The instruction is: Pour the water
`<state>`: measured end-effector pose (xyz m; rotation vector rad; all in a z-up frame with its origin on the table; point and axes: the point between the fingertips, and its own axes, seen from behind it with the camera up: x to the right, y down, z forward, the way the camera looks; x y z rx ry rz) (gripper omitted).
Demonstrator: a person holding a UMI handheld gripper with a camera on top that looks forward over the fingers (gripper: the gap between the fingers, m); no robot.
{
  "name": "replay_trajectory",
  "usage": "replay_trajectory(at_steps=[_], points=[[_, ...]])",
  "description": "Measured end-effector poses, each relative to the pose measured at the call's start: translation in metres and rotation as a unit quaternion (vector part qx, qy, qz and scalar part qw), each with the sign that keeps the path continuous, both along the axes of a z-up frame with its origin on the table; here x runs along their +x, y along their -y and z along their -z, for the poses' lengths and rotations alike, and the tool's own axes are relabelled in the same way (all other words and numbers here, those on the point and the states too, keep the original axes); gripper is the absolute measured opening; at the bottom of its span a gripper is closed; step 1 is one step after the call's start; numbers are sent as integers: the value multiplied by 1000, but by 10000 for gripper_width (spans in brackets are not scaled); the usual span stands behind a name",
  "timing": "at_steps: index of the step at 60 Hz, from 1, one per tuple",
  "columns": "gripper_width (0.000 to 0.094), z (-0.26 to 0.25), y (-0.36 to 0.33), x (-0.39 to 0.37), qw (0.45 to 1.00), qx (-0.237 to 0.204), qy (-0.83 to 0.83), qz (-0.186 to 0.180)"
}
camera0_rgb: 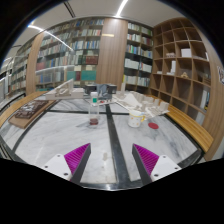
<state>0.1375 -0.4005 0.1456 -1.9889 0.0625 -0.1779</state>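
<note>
A clear plastic bottle (95, 111) with a label stands upright on the marble table (60, 135), well beyond my fingers and a little left of centre. To its right sits a pale cup (136, 118), and a small red cap or dish (153, 126) lies beside it. My gripper (110, 160) is open, with nothing between the two magenta pads (77, 157). It hovers low over the table's near part, far short of the bottle.
A dark seam (116, 145) runs along the table between my fingers. Wooden benches (190, 128) flank the table on both sides. Bookshelves (80, 55) fill the back wall and a wooden shelf unit (182, 65) stands at the right. Some objects lie on the table behind the bottle.
</note>
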Motion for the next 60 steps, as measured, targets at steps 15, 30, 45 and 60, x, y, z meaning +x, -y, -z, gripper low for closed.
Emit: replay_trajectory(at_steps=[15, 30, 45, 60], points=[[857, 21, -177, -66, 995, 56, -49, -61], [831, 48, -351, -66, 993, 85, -45, -74], [533, 73, -411, -71, 991, 93, -24, -95], [396, 61, -401, -71, 988, 90, -49, -112]])
